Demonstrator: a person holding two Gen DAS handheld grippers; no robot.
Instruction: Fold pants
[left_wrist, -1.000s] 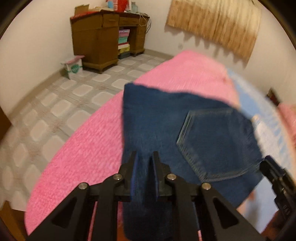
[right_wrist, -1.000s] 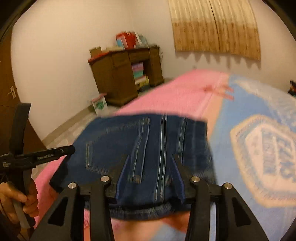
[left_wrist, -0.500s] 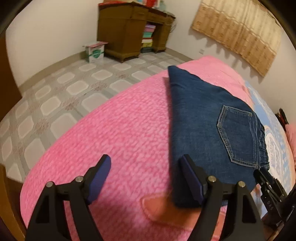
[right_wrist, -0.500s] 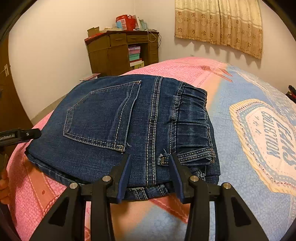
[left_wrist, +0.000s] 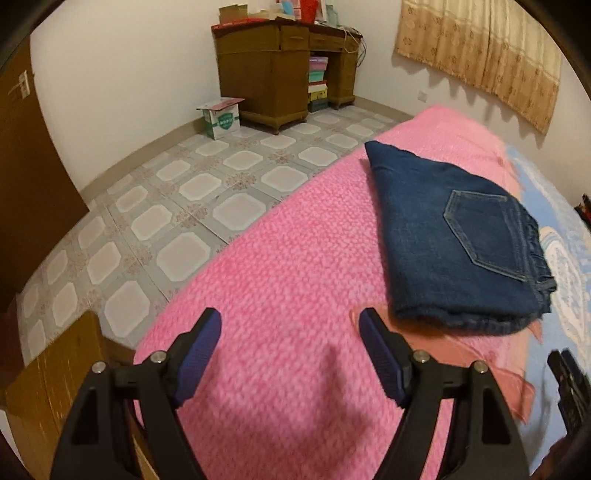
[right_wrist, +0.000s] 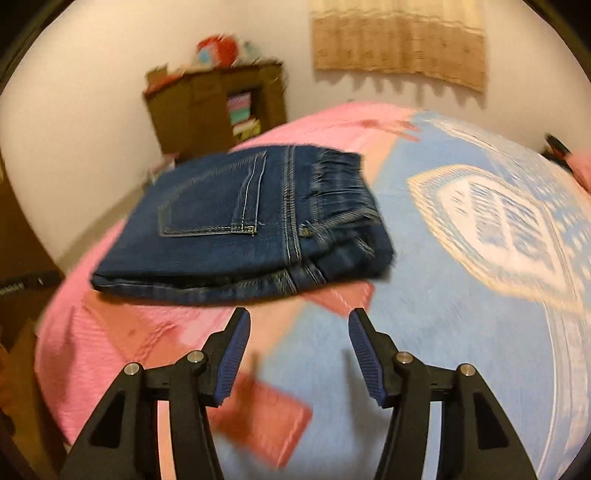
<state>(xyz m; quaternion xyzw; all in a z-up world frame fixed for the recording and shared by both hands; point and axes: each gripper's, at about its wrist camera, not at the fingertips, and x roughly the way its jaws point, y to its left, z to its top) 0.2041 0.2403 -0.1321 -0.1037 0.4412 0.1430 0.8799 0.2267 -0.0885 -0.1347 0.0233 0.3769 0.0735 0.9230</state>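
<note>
Left wrist view: the left black two-finger gripper with blue ribbed pads (left_wrist: 290, 345) hangs over the pink knitted bedspread (left_wrist: 280, 280), jaws spread wide, nothing between them; its jaws opened within the last second. Folded dark blue denim pants (left_wrist: 458, 236) lie flat on the bedspread just beyond and to the right of the right-hand pad, back pocket facing up, elastic waistband toward the light blue patterned blanket (left_wrist: 565, 266); no pad touches the cloth. Grey-and-white patterned tile floor (left_wrist: 177, 206) left of the bed; a brown wooden desk (left_wrist: 273, 74) against the far wall with clutter on top; a small white-and-green cardboard box (left_wrist: 221, 119) on the floor beside it; a beige patterned curtain (left_wrist: 480, 55) upper right. A black piece of the other tool shows at the lower right edge. Right wrist view, blurred: the right black two-finger gripper with blue ribbed pads (right_wrist: 298, 341) also stands apart from the pants (right_wrist: 236, 221), which sit just past its fingertips, straddling the seam between pink bedspread and blue blanket. Its jaws have just been opening further, gap clear, nothing between them. Pants folded into a compact stacked rectangle, folded edge toward the camera, stitched pocket on top. A white shield-shaped print (right_wrist: 502, 221) on the blue blanket to the right of the pants, lettering too smeared to read
</note>
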